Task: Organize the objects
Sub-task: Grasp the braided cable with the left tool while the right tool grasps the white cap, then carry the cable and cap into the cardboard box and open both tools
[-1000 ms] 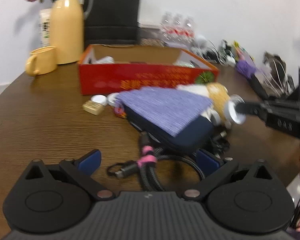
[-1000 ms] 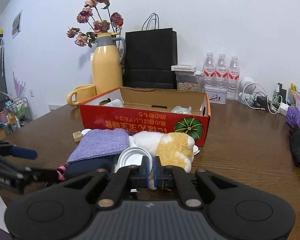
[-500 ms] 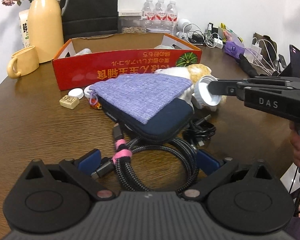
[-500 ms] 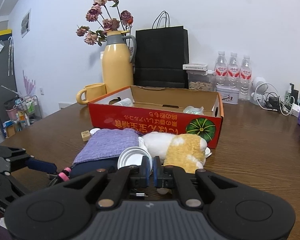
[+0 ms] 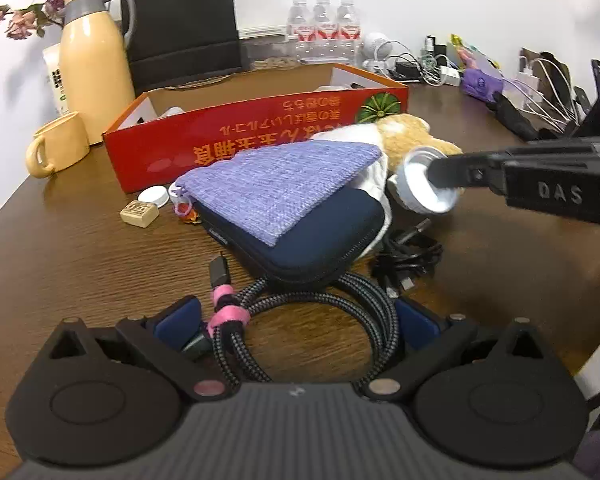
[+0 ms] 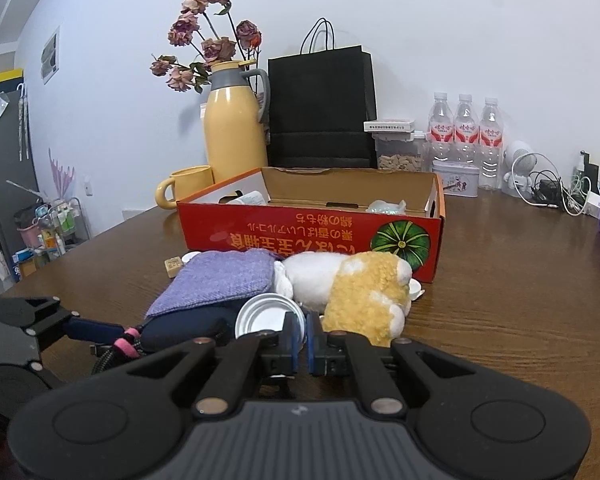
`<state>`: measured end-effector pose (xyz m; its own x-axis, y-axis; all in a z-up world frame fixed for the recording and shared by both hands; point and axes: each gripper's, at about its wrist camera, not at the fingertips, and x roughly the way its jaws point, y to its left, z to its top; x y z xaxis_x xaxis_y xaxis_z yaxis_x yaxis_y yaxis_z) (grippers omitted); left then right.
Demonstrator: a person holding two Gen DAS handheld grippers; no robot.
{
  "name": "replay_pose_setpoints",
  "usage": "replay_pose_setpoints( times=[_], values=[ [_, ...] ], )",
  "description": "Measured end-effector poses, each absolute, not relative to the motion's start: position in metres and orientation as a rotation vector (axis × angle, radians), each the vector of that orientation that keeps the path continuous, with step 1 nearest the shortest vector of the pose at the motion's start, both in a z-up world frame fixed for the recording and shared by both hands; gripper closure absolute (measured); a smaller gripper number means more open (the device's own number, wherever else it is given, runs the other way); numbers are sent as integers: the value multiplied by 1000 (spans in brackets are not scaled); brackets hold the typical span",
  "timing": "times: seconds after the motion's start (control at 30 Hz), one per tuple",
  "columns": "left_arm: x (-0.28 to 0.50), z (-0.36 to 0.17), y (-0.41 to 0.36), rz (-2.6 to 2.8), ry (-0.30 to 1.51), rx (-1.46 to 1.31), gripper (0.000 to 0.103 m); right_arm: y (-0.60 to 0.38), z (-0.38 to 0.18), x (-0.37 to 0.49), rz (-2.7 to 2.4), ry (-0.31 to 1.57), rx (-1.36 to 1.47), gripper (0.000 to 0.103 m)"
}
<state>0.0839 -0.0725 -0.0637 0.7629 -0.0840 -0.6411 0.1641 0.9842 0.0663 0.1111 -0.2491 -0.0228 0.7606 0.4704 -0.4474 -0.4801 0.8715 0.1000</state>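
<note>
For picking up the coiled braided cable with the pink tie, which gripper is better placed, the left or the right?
Left. The left gripper is open with the braided cable lying between its fingers, while the right gripper is already shut on the white lid.

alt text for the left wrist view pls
The open left gripper straddles a coiled braided cable on a wooden table. Beyond lie a navy case under a purple pouch and a red box.
</note>
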Motion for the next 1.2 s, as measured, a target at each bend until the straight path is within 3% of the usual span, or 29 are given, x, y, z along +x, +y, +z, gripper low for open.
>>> replay_pose_setpoints(
  times=[0.17,0.27,0.47,0.63,0.7,1.2],
  values=[
    [84,-64,-72,-117,686,108,0,-250,-25,109,517,487,-16,99],
    [78,-63,-72,-100,662,109,8,-250,-26,108,518,488,-16,99],
    [71,-61,-55,-64,654,79,10,-248,-28,107,519,501,-21,99],
    [76,-62,-37,20,656,55,8,-248,-30,108,513,511,-22,99],
    [80,-63,-32,60,663,60,0,-247,-31,108,514,513,-25,99],
    [80,-67,-22,80,670,13,0,-245,-32,107,504,521,-34,99]
  ],
)
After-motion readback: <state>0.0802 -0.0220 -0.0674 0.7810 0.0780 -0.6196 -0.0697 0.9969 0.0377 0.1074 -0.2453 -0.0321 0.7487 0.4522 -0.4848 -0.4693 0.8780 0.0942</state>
